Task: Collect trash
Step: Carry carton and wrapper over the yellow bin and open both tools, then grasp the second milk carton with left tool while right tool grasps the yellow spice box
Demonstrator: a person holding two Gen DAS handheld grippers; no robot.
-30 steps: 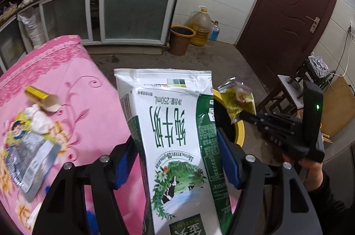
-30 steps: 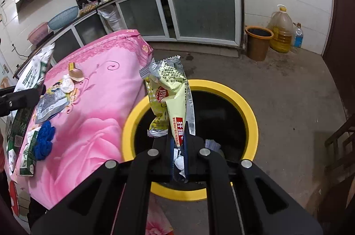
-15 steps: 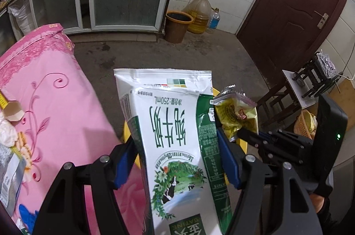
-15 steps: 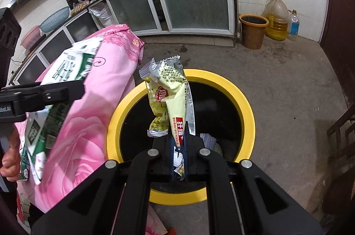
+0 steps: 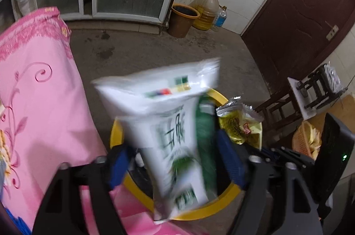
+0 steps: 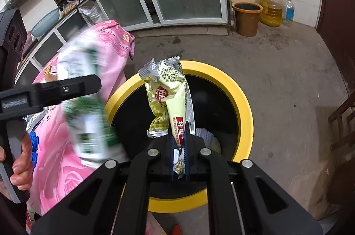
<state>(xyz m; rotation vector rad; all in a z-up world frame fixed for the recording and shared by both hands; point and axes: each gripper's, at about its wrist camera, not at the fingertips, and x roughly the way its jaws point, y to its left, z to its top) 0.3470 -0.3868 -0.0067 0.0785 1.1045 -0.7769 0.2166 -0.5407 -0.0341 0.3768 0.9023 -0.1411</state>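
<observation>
Left wrist view is showing the drop step under way. At the far left, the pink flowered cloth (image 5: 42, 88) is covering the table, and just beside its edge the round black bin with a yellow rim (image 5: 115, 132) is standing on the concrete floor. Over that bin the left gripper (image 5: 175, 159) is opening its jaws, and the blue pads (image 5: 229, 159) are standing clear of the white-and-green 250 ml milk pouch (image 5: 168, 124), which is between them but blurred and tilting, so I judge it is slipping free toward the bin mouth. Further right, the yellow-and-silver crinkled snack wrapper (image 5: 238, 128) is hanging above the same rim.

From the right wrist view, going left to right, the person's hand (image 6: 18, 159) is gripping the left tool's handle, the pouch is streaking down beside the rim, and the right gripper (image 6: 178, 144) is clamped tight on the lower end of the wrapper, holding it upright over the dark opening, where some white paper scraps (image 6: 205, 134) are already lying.

The next move is calling for 2 things: confirming the pouch is landing inside the rim rather than on the cloth, then parting the right jaws while the wrapper is hanging over the opening.
</observation>
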